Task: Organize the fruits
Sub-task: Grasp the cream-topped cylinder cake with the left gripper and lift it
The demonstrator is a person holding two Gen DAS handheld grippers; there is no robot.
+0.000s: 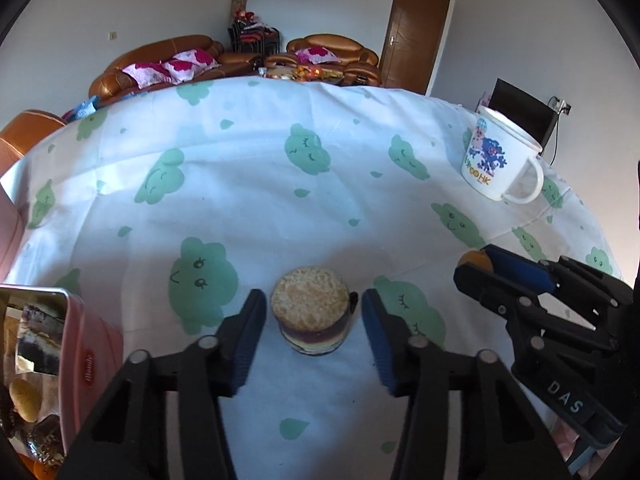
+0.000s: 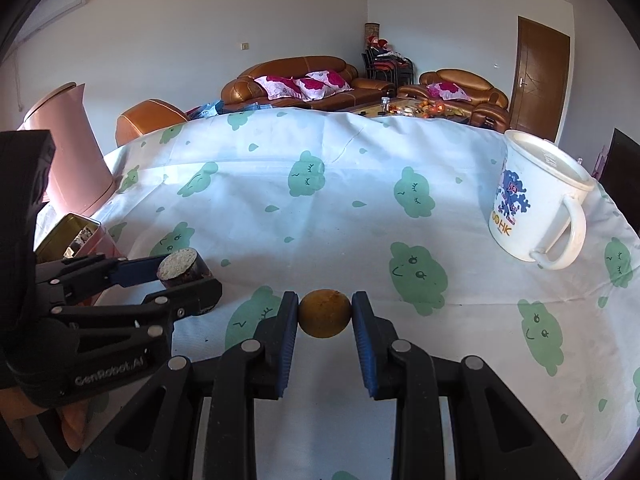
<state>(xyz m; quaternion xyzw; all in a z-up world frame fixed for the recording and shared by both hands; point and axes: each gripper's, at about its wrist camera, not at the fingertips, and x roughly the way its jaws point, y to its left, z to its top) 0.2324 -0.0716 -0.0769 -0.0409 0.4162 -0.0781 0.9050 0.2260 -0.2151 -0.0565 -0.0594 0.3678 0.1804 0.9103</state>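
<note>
A small round yellow-brown fruit is pinched between the blue pads of my right gripper, just above the cloth. From the left wrist view that gripper shows at the right with the fruit at its tip. A layered cake cup with a crumb top stands on the cloth between the fingers of my left gripper. Narrow slivers of cloth show on both sides of the cup, so the pads are not pressing. In the right wrist view the cup sits inside the left gripper.
A white cartoon mug stands at the far right. A pink tin with snacks sits at the left edge, a pink bin behind it. The tablecloth has green cloud prints. Sofas stand beyond.
</note>
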